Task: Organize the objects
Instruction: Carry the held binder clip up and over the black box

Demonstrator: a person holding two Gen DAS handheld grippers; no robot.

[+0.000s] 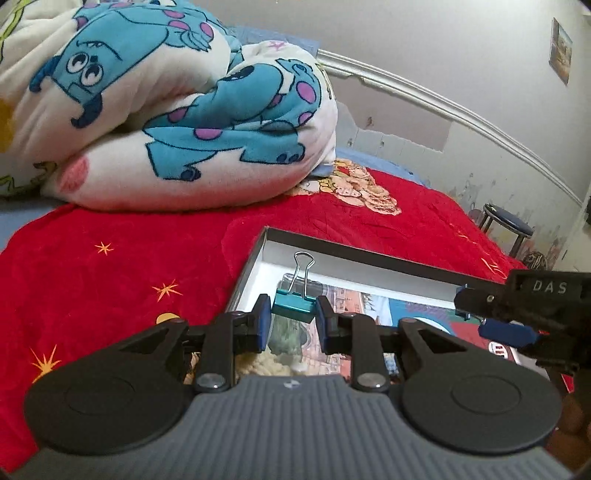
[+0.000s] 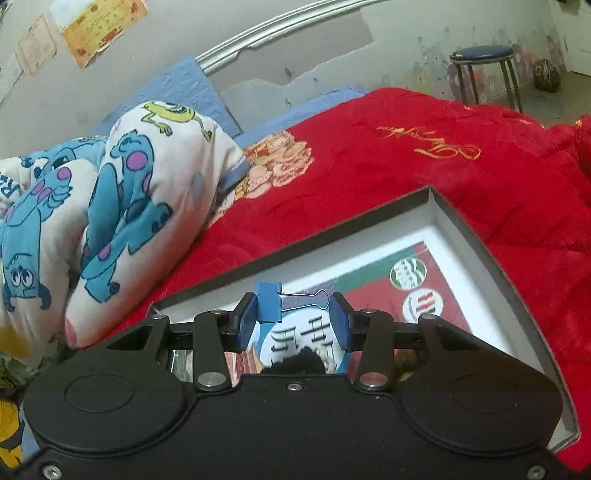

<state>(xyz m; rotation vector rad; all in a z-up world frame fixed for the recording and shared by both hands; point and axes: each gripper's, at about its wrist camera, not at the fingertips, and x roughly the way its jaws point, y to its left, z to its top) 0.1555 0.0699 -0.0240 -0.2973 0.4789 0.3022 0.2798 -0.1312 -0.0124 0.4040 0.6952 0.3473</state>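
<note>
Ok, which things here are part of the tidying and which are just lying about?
In the job:
- teal clip, held in the left gripper
- blue clip, held in the right gripper
- open box

Lying about:
- cartoon quilt
- red blanket
- stool
- wall papers

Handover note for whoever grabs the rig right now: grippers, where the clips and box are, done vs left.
Left gripper: shut on a teal binder clip, held by its sides, wire handles up, above the near left part of the open box.
Right gripper: shut on a blue binder clip, pinched end to end, wire handles lying toward the right finger, also above the box.
The box sits on the red blanket with a printed sheet in its bottom.
Done: both clips picked up and brought over the box.
Left: probably lower and release each clip into the box. No other loose items visible.
</note>
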